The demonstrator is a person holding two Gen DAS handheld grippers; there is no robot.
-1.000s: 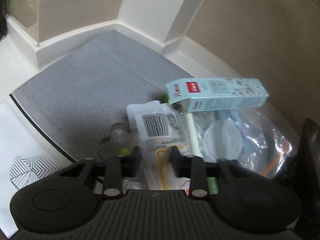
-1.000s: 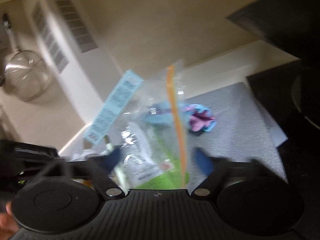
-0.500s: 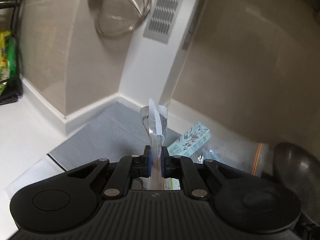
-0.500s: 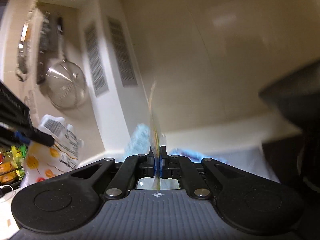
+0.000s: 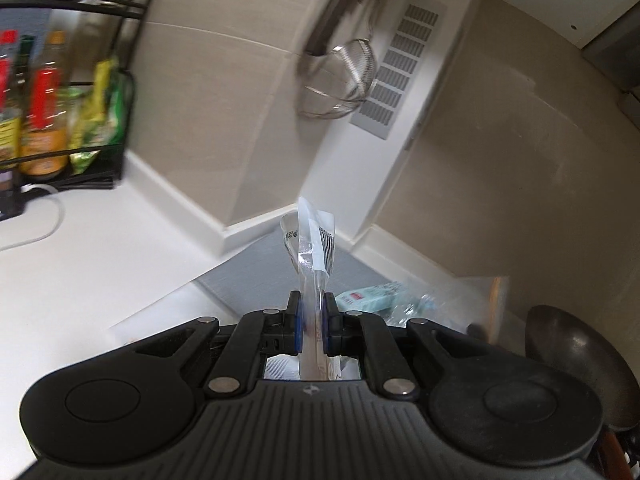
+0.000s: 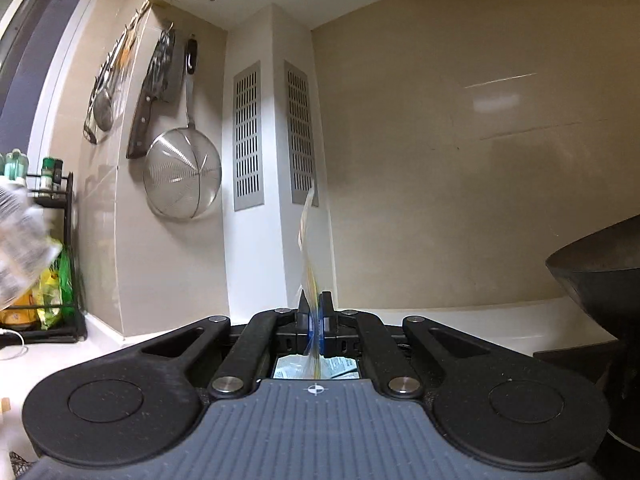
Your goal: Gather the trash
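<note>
My left gripper (image 5: 311,307) is shut on a clear plastic wrapper (image 5: 313,245) with a barcode, which stands edge-on above the jaws. The same wrapper (image 6: 18,236) shows blurred at the left edge of the right wrist view. My right gripper (image 6: 315,307) is shut on the rim of a clear zip bag (image 6: 308,240) with an orange strip, raised edge-on. In the left wrist view that zip bag (image 5: 476,300) sits low at right with a light blue carton (image 5: 370,295) inside. The bag's body is mostly hidden behind my left gripper.
A grey mat (image 5: 256,276) covers the white counter (image 5: 100,264) in the corner. A dark wok (image 5: 576,364) stands at right. A black rack (image 5: 60,92) of bottles is at left. A mesh strainer (image 6: 182,174), knife and utensils hang on the wall by vent grilles (image 6: 248,136).
Both grippers closed, the left on the barcode wrapper, the right on the zip bag rim. The left gripper lifted the wrapper off the mat and swung left; the right gripper tilted up to level.
</note>
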